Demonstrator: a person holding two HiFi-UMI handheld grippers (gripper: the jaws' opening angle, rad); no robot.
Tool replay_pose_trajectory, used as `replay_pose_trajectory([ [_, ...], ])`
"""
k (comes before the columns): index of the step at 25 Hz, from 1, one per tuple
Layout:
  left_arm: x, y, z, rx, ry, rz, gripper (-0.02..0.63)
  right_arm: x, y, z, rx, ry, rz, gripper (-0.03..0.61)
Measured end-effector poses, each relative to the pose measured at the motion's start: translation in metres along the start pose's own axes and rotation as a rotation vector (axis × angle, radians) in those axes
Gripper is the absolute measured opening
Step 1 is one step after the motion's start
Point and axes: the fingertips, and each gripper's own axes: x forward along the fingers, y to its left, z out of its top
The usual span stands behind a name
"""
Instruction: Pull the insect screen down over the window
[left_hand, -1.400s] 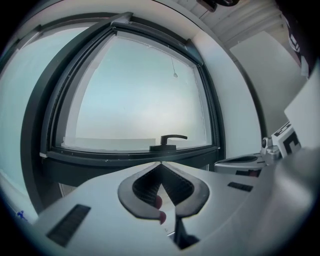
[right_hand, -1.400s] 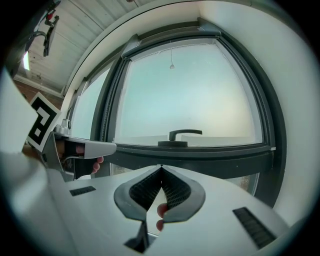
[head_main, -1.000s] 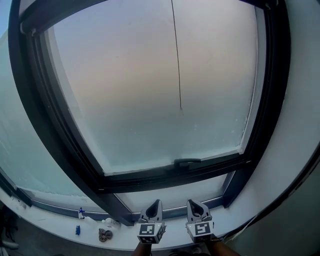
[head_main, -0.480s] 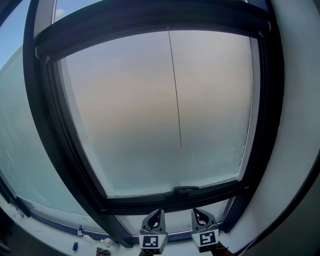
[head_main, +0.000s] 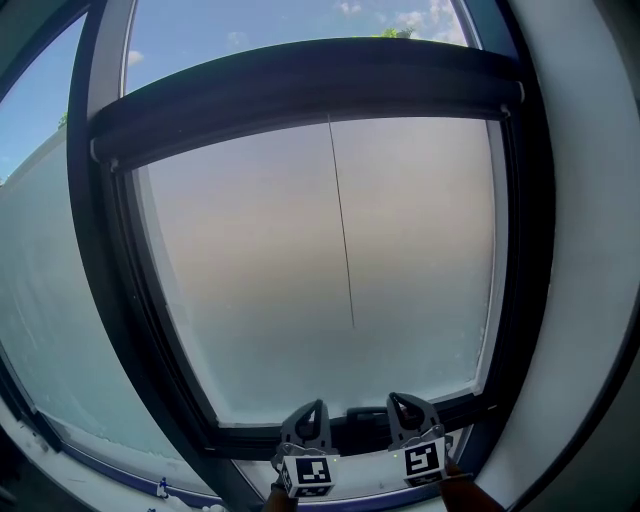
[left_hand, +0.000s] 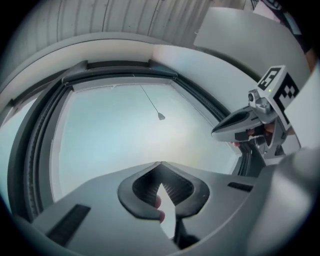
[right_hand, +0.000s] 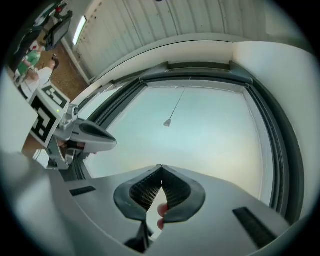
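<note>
You held both grippers closed on nothing, the left gripper (head_main: 314, 405) and right gripper (head_main: 399, 398) low by the window frame (head_main: 530, 250). The insect screen looked still rolled inside the dark cassette (head_main: 300, 95) up top. Its pull cord (head_main: 340, 220) hung untouched, so the whole pull remained.

Blue sky (head_main: 250, 25) and small clouds (head_main: 412, 17) are seen at the top. A lit lamp (right_hand: 79, 30) is mounted on a slatted ceiling (right_hand: 150, 20).
</note>
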Motion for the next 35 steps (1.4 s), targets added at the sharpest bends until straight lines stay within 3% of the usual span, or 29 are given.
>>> replay_pose_trajectory([
  [3,0.021,0.020,0.016,0.125,0.092,0.048,0.002,0.016,-0.020,0.018,-0.120,-0.002,-0.015,0.002],
  [5,0.032,0.033,0.034,0.219,0.095,0.084,0.002,0.027,-0.031,0.033,-0.183,0.005,-0.021,0.002],
  [14,0.075,0.097,0.153,0.488,-0.026,0.181,0.002,0.071,-0.100,0.128,-0.464,-0.099,-0.125,0.003],
  [19,0.088,0.117,0.232,0.690,-0.117,0.241,0.002,0.093,-0.121,0.188,-0.675,-0.144,-0.158,0.003],
  [23,0.098,0.132,0.280,0.842,-0.121,0.297,0.097,0.109,-0.136,0.239,-0.828,-0.178,-0.205,0.033],
  [35,0.127,0.194,0.364,1.021,-0.051,0.430,0.217,0.152,-0.182,0.344,-1.097,-0.111,-0.303,0.138],
])
